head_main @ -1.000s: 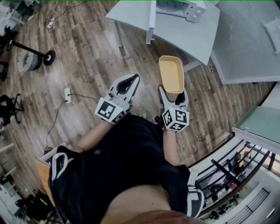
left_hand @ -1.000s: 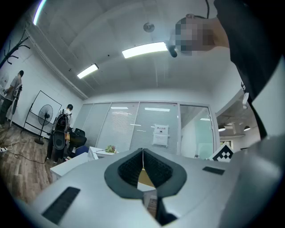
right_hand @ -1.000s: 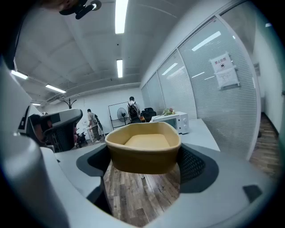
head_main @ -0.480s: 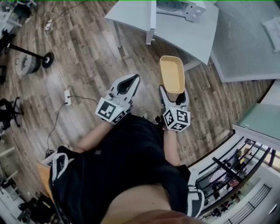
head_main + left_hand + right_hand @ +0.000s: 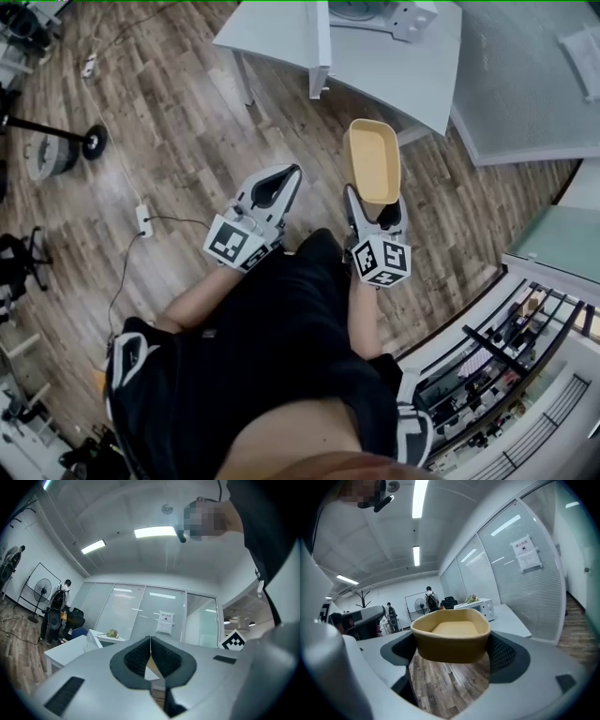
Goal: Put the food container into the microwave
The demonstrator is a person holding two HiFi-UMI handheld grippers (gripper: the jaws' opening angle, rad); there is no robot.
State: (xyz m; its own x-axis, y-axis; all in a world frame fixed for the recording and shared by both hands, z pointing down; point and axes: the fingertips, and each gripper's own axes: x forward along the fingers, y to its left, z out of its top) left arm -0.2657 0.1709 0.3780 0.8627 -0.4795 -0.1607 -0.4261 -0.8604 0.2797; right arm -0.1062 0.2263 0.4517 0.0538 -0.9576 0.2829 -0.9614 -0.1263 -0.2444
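The food container (image 5: 372,161) is a tan, empty, open-topped tub. My right gripper (image 5: 376,208) is shut on its near end and holds it level above the wooden floor. From the right gripper view the container (image 5: 451,634) fills the space between the jaws, and the white microwave (image 5: 477,607) stands beyond it on a table. That microwave (image 5: 380,11) sits at the top edge of the head view. My left gripper (image 5: 291,172) is beside the right one, shut with nothing in it. Its jaws meet in the left gripper view (image 5: 150,656).
A white table (image 5: 394,70) carries the microwave just ahead of the container, one leg (image 5: 319,56) facing me. A glass partition (image 5: 520,573) runs along the right. A power strip (image 5: 143,221) and cable lie on the floor at left, near a fan base (image 5: 56,155).
Both grippers and the container have moved forward a little. The table and microwave now sit closer to the container's far end.
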